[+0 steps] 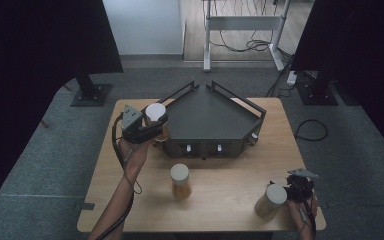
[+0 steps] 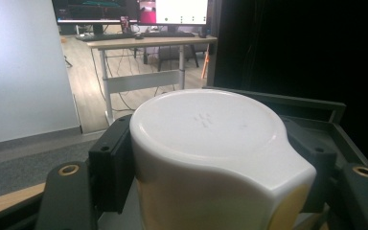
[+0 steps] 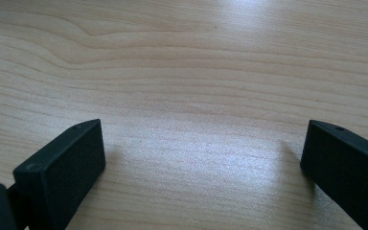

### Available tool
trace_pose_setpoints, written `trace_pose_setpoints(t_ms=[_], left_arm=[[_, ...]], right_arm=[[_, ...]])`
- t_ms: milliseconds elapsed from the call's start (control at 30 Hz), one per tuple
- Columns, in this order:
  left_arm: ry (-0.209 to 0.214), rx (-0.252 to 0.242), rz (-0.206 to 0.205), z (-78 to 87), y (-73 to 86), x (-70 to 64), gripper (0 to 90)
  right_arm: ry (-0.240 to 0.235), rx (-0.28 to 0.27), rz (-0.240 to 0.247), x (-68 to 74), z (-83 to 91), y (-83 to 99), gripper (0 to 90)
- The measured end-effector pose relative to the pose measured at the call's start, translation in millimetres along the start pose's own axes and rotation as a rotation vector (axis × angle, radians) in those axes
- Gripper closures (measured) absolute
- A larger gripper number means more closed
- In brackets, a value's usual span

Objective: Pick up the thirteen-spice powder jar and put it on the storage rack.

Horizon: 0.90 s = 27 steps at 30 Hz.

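My left gripper is shut on a jar with a white lid and amber contents, held at the left front corner of a dark five-sided tray. In the left gripper view the white lid sits between both black pads, with the tray's rim behind it. A second white-lidded jar stands upright mid-table. A third jar stands near the front right corner, just left of my right gripper. That right gripper is open over bare wood, with nothing between its fingers.
The tray has raised rails and small white knobs on its front face. The wooden table stands on grey carpet. Black stands and cables lie beyond the table, and a desk frame is at the back.
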<state>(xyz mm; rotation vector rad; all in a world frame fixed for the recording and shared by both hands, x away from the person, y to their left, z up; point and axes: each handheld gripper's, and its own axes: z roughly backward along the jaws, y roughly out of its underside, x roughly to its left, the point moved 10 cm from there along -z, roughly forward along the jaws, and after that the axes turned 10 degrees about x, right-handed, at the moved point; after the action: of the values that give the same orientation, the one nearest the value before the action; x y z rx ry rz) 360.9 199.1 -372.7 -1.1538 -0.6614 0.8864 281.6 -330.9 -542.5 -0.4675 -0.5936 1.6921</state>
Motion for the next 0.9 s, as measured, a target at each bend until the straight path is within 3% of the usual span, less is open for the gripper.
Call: trace_pose_setpoints(t_ms=[633, 900], left_arm=[[-0.003, 0.005, -0.017, -26.7, -5.8, -3.3, 30.8], [-0.009, 0.001, 0.003, -36.4, -6.3, -2.2, 30.8]], right_arm=[[-0.002, 0.000, 0.002, -0.5, -0.2, -0.2, 1.0], [-0.002, -0.001, 0.004, -0.8, -0.3, -0.3, 1.0]])
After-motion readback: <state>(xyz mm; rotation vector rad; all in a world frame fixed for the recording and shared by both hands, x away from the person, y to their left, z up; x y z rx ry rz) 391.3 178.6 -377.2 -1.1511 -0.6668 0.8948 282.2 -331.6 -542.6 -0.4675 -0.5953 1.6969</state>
